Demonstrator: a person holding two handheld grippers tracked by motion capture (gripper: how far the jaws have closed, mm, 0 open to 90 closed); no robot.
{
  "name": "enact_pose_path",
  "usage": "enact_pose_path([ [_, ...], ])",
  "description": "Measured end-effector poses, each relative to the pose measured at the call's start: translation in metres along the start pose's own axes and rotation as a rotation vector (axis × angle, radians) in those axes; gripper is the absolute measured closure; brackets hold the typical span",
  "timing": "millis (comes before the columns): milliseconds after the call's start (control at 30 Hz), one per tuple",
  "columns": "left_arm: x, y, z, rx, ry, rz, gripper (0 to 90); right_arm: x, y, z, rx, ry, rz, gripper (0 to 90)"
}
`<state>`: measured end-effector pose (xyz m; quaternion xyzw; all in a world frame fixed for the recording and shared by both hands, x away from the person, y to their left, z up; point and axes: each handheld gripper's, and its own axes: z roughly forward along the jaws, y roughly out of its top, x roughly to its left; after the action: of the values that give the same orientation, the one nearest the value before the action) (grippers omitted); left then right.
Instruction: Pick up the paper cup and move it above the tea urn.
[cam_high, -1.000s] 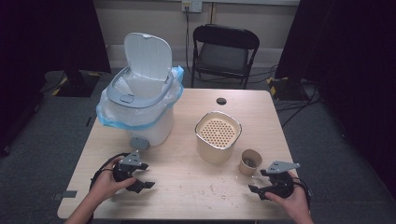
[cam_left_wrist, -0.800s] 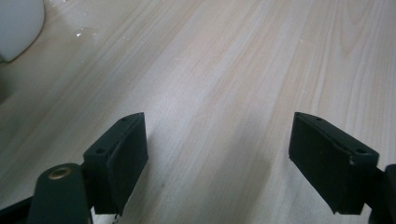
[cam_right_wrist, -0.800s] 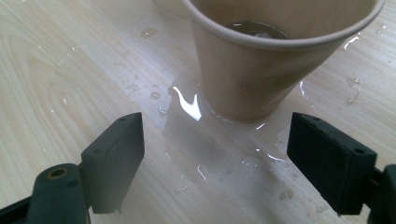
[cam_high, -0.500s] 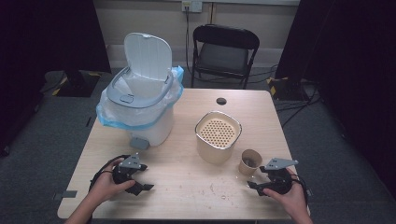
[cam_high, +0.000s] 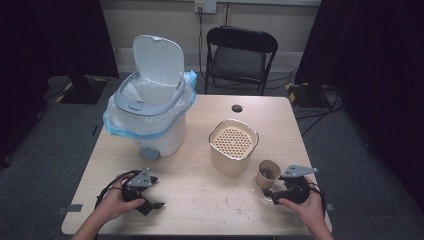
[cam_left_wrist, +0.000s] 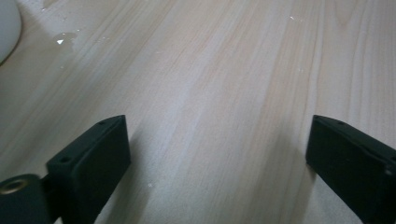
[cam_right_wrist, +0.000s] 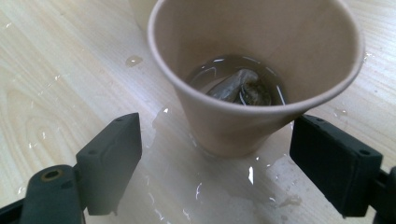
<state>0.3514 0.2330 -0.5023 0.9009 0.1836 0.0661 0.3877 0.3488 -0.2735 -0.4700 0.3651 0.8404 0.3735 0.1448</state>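
1. Dark curtains ring a pale wooden table (cam_high: 200, 200), with a black folding chair (cam_high: 240, 55) behind it and a white bin (cam_high: 150, 115), lid up and lined with a blue-edged bag, at the far left.
2. Near the right front corner stands a brown paper cup (cam_right_wrist: 252, 79), upright, just beside a beige container (cam_high: 233, 146) whose top is a perforated strainer. A little brownish liquid and what looks like a spent tea bag (cam_right_wrist: 233, 86) lie in the cup's bottom.
3. The right gripper (cam_right_wrist: 224, 154) is wide open and holds nothing; its jaws flank the cup's base without touching it. The likely step is grasping the cup.
4. To do it well, I would centre the cup between the jaws and close a little above the base, where the wall is stiffer.
5. Squeeze gently: thin paper buckles, and liquid could slop out. Keep the cup upright on lifting.
6. A wet puddle (cam_right_wrist: 224, 196) surrounds the cup, so it may slide as one jaw meets it first.
7. The left gripper (cam_left_wrist: 215, 154) rests low over bare wood near the left front, jaws wide apart and empty.
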Motion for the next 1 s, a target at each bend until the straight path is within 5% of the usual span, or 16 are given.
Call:
enact_pose_path([
  [1000, -0.001, -0.001, 0.001, 0.001, -0.008, 0.007, 0.0, -0.008, 0.002, 0.020, -0.104, -0.007, 0.064, 28.7],
])
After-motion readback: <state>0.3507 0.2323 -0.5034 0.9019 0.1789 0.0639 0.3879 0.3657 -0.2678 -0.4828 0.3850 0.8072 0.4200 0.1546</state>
